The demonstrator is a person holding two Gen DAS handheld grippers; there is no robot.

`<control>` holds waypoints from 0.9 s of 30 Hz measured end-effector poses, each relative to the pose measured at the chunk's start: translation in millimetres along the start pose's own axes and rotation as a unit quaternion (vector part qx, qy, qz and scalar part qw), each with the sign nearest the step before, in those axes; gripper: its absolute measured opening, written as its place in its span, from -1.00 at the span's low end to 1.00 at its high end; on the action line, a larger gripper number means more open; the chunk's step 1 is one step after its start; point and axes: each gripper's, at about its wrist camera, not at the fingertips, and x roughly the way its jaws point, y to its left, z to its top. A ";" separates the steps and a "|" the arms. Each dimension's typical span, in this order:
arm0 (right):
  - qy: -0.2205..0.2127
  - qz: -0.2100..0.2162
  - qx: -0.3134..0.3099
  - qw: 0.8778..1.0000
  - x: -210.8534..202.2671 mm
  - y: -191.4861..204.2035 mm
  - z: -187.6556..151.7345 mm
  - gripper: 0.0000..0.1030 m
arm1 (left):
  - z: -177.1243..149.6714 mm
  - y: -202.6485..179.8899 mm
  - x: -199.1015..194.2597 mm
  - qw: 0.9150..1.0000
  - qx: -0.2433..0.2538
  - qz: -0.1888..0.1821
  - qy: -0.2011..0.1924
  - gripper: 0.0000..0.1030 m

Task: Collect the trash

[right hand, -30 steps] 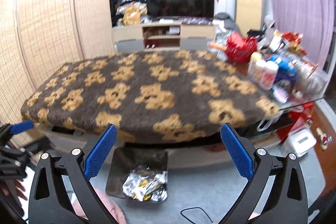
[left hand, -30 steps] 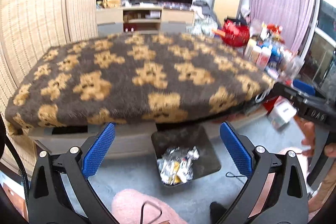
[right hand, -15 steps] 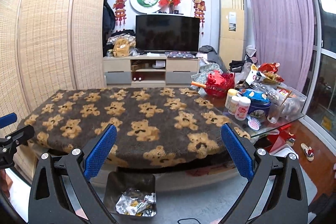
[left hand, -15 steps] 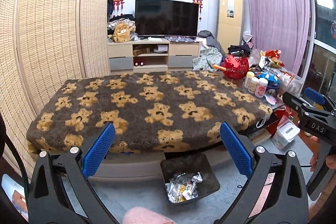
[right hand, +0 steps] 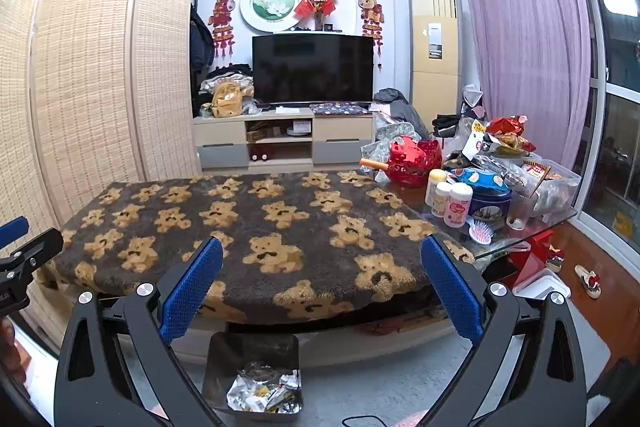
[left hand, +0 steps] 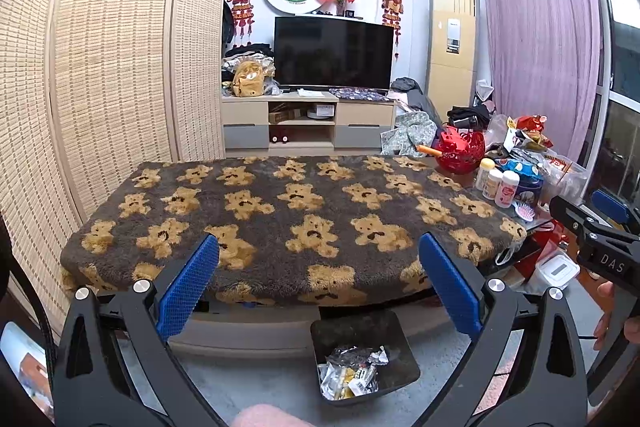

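1. Both views sit higher than a second ago; more wall and ceiling show, and the bear blanket (left hand: pixel 296 215) looks farther off.
2. Left gripper (left hand: pixel 318 267) jaws wide apart, empty.
3. Right gripper (right hand: pixel 320 271) jaws wide apart, empty.
4. Trash bin (left hand: pixel 394 379) on the floor below the blanket's front edge holds crumpled wrappers (left hand: pixel 352 371).

R gripper (right hand: pixel 320 291) wide above bin (right hand: pixel 224 351)
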 end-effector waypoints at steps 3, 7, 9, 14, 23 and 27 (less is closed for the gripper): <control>0.002 0.003 0.000 1.000 1.1 1.5 -0.6 0.94 | 0.6 -1.0 -2.3 1.000 0.001 0.001 -0.006 0.84; 0.002 0.006 0.000 1.000 1.4 3.2 -0.2 0.94 | 1.6 1.0 -4.7 1.000 -0.003 -0.002 -0.012 0.84; 0.000 0.008 0.001 1.000 1.2 4.5 0.1 0.94 | 2.5 0.9 -6.5 1.000 -0.002 -0.004 -0.015 0.84; 0.001 0.009 0.001 1.000 0.6 5.5 0.1 0.94 | 4.6 -1.3 -8.4 1.000 0.002 -0.006 -0.022 0.84; 0.001 0.010 0.001 1.000 1.2 6.7 0.3 0.94 | 6.1 -2.3 -9.4 1.000 0.003 -0.006 -0.025 0.84; 0.003 0.012 0.002 1.000 1.4 7.6 0.5 0.94 | 7.2 -2.2 -10.2 1.000 0.004 -0.006 -0.026 0.84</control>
